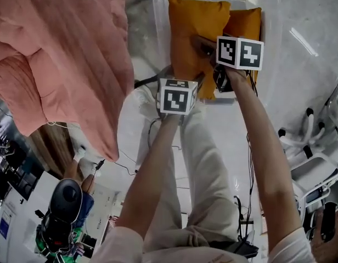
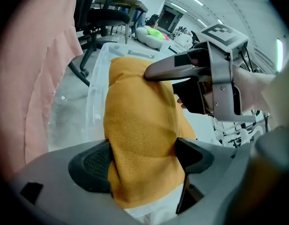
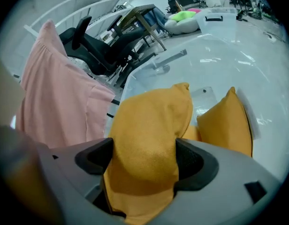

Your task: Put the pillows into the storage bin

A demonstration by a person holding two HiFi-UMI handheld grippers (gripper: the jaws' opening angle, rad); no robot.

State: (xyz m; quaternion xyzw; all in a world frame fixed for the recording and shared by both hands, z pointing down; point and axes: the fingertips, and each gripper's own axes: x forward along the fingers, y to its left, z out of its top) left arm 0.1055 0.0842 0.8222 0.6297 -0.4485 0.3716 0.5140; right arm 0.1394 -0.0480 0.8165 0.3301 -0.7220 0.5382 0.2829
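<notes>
An orange pillow (image 1: 193, 34) hangs over the clear storage bin (image 1: 158, 15), held by both grippers. My left gripper (image 2: 144, 156) is shut on its lower end, and the fabric (image 2: 140, 125) bulges between the pads. My right gripper (image 3: 144, 158) is shut on the same pillow (image 3: 151, 135) from its right side. In the head view the left gripper (image 1: 178, 96) is at the pillow's near edge and the right gripper (image 1: 235, 56) is further away. A second orange pillow (image 1: 247, 23) (image 3: 226, 123) lies inside the bin (image 3: 149, 69) on the right.
Pink bedding (image 1: 59, 53) hangs close on the left, next to the bin. A black office chair (image 3: 102, 46) stands beyond it. A white chair base (image 1: 311, 147) is on the right. Cables (image 1: 152, 130) run over the floor near the person's legs (image 1: 207, 169).
</notes>
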